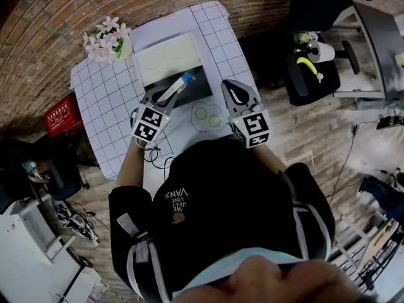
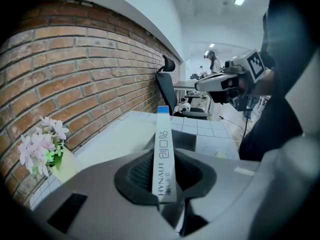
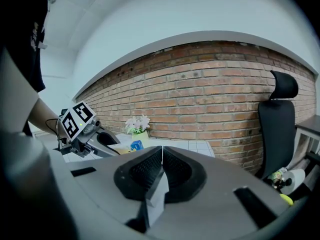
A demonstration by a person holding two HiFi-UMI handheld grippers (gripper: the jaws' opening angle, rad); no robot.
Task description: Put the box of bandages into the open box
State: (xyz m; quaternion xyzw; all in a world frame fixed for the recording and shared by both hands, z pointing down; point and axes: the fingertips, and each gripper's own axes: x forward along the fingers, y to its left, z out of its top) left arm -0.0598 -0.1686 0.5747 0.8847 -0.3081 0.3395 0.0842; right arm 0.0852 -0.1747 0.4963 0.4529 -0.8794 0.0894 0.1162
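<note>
The box of bandages (image 1: 178, 86) is a slim white carton with a blue end. My left gripper (image 1: 165, 98) is shut on it and holds it slanted above the near edge of the open box (image 1: 189, 92). That box has a dark inside and a white lid (image 1: 167, 59) folded back. In the left gripper view the carton (image 2: 164, 154) stands on edge between the pads of the left gripper (image 2: 164, 159), its blue tip pointing away. My right gripper (image 1: 235, 92) hovers to the right, shut and empty; its jaws meet in the right gripper (image 3: 160, 160) view.
The table (image 1: 107, 106) has a white checked cloth. A pot of pink flowers (image 1: 106, 40) stands at its far left corner. A pale green fried-egg-shaped mat (image 1: 208, 115) lies near the right gripper. A red crate (image 1: 60, 114) and office chairs (image 1: 309, 68) stand on the floor.
</note>
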